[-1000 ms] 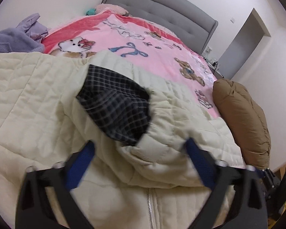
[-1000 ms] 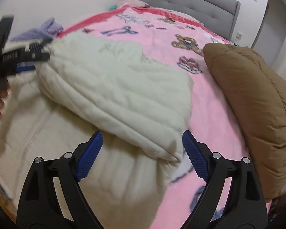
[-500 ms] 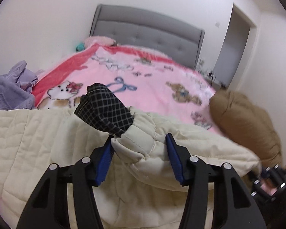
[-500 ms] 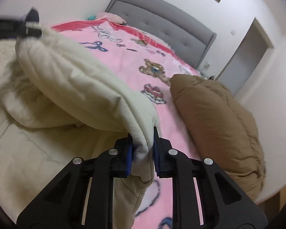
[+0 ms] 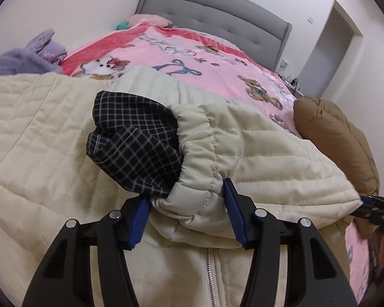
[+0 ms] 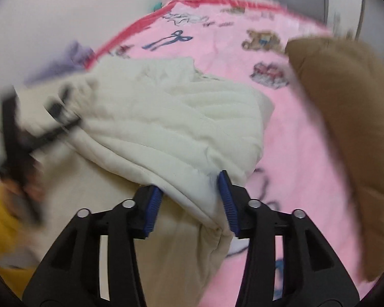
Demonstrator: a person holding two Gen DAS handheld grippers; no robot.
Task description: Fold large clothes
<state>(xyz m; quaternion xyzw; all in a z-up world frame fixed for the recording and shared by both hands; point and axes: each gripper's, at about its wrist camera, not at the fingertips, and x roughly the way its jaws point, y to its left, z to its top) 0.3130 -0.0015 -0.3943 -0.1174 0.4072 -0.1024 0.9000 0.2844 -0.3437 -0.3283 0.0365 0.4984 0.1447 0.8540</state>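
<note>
Cream quilted jacket [image 5: 38, 138] lies spread on the bed, on the pink cartoon blanket [image 5: 217, 61], zipper [image 5: 209, 268] side up and running toward the left wrist camera. One sleeve [image 5: 263, 163] is folded across the jacket body, from the right edge over toward the middle.

Left gripper [image 5: 187, 215]: jaws about half apart, clamped on the sleeve cuff [image 5: 192, 194]. The bunched elastic cuff fills the gap and both blue pads [image 5: 233, 209] press into it. Dark plaid lining [image 5: 138, 148] sticks out of the cuff opening, just above and left of the left pad. The zipper sits directly below the gripper.

Right gripper [image 6: 190, 199]: jaws are opening. A folded edge of the sleeve is between them, at the far end from the cuff, near the jacket's right edge. Fabric touches the pads [image 6: 226, 199] on both sides, but I can't tell whether they press it; the frame is motion-blurred.

In the right wrist view the left gripper shows as a dark blur at far left, at the other end of the same sleeve, with a yellow sleeve of the person [image 6: 0, 217] below it.

Brown puffy jacket [image 5: 340, 143] lies on the blanket to the right of the cream one, close to it. Purple clothes [image 5: 20, 56] are heaped at the far left edge of the bed. Grey headboard [image 5: 217, 15] is at the far end.
</note>
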